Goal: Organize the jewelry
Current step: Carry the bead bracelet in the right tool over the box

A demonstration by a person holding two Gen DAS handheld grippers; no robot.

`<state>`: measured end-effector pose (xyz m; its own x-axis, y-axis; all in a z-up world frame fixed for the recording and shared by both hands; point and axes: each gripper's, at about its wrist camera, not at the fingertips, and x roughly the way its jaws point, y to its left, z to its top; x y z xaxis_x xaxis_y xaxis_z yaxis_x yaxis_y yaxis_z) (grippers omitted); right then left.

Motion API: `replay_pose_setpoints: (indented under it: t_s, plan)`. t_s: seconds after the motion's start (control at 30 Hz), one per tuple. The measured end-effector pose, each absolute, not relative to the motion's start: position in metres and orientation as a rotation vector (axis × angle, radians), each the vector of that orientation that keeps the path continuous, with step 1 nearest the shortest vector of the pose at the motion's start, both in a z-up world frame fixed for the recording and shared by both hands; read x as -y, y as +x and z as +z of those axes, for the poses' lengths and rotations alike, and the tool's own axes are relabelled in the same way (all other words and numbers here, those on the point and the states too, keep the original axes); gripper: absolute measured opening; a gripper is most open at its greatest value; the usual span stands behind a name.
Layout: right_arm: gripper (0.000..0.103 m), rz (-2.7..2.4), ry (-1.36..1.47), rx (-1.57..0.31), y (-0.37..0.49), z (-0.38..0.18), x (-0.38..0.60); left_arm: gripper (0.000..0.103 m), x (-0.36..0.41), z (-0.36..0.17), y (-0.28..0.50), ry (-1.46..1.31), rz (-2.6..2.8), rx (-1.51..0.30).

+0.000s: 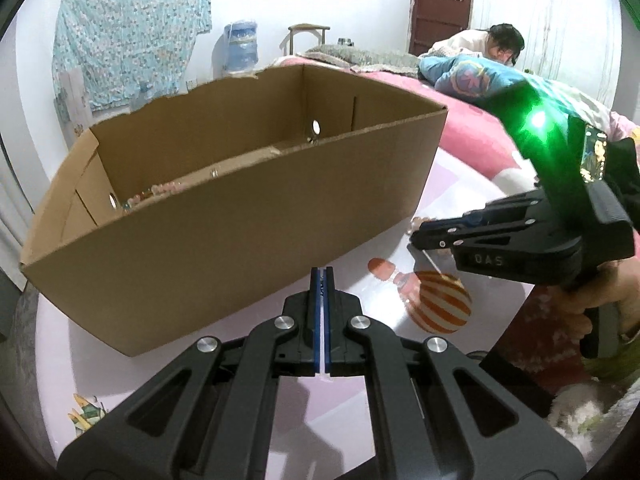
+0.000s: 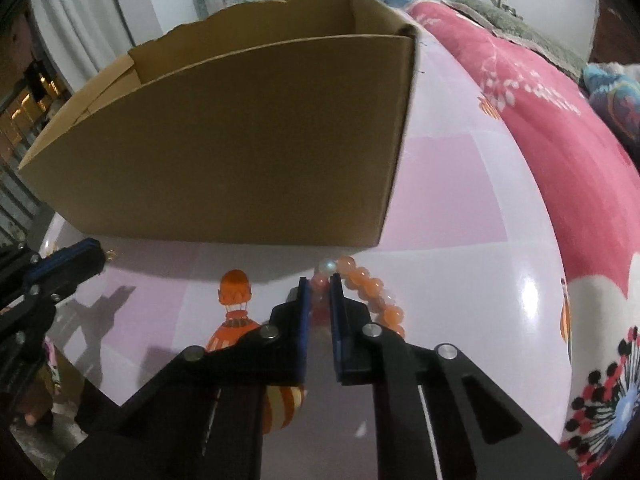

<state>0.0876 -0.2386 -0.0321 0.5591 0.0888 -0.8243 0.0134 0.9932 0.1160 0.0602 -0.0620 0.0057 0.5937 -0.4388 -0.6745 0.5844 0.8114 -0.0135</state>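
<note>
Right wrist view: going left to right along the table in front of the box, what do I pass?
Left gripper → printed orange balloon → right gripper, closed on the orange bead bracelet → pink blanket.

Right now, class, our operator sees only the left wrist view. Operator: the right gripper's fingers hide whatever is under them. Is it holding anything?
Observer: Yes. The right gripper pinches an orange bead bracelet between its pads.
Operator: Is the bracelet off the table?
Observer: No. The rest of its loop lies on the pink table, curving to the right of the fingers.
Operator: How near is the box?
Observer: The bracelet sits just in front of the cardboard box, at its near corner.
</note>
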Motion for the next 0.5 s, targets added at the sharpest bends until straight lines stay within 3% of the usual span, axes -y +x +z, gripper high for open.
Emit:
replay_pose_setpoints:
  t_s: [0.2,0.5]
  plan:
    - [0.010,0.048,0.215,-0.897,0.069,-0.006,0.257,0.000,0.054,0.033,0.052,0.174,-0.645,-0.672]
    - [0.010,0.096,0.328,-0.661,0.042,0.084,0.286,0.000,0.043,0.090,0.045,0.089,-0.731,-0.528]
